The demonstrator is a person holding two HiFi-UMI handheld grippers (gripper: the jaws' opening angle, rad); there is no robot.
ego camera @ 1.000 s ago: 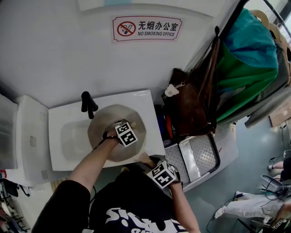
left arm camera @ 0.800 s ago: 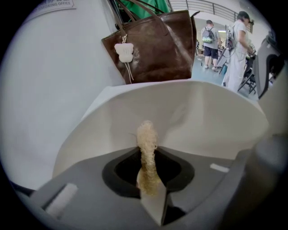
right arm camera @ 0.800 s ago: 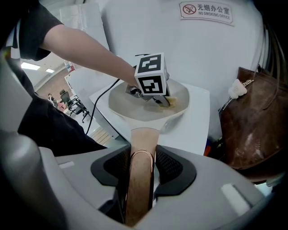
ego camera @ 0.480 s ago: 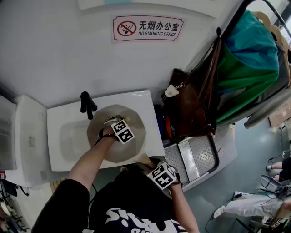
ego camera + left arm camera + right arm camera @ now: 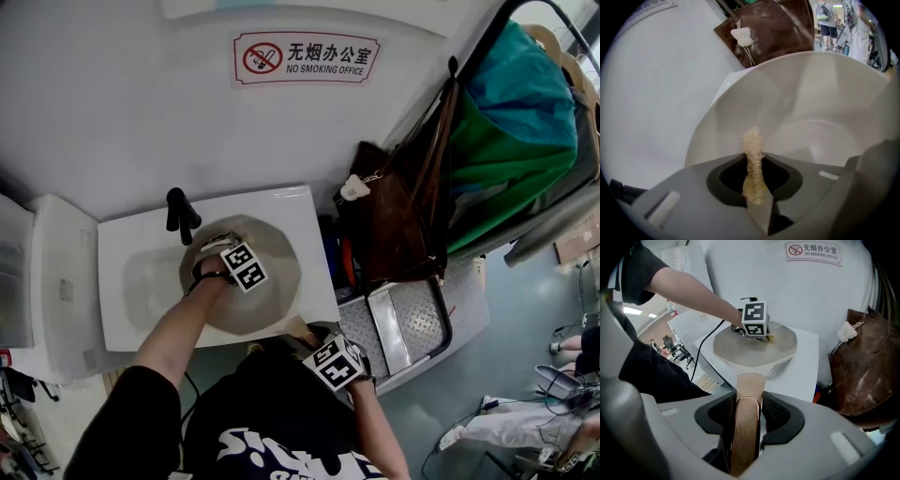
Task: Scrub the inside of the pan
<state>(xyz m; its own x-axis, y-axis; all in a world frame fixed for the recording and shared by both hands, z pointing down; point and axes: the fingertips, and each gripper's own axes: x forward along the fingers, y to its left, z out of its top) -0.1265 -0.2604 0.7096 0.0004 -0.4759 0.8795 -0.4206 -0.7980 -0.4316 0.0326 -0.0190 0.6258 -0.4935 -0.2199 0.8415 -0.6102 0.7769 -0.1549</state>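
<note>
Scrubbing seems under way: the pan [image 5: 267, 305] sits on the sink's [image 5: 131, 281] right half, its handle [image 5: 746, 385] clamped in the right tool [image 5: 747, 408]; the left tool [image 5: 753, 164] pinches a scrubber [image 5: 753, 138] inside, near the far wall; how much remains is unclear.

Tongs [image 5: 755, 176] clamped on fibrous scrubber [image 5: 753, 143]; pale pan [image 5: 825, 103] interior beyond.

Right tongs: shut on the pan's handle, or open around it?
Shut on it: in the right gripper view the right tongs' pads press both sides of the pan's wooden handle.
</note>
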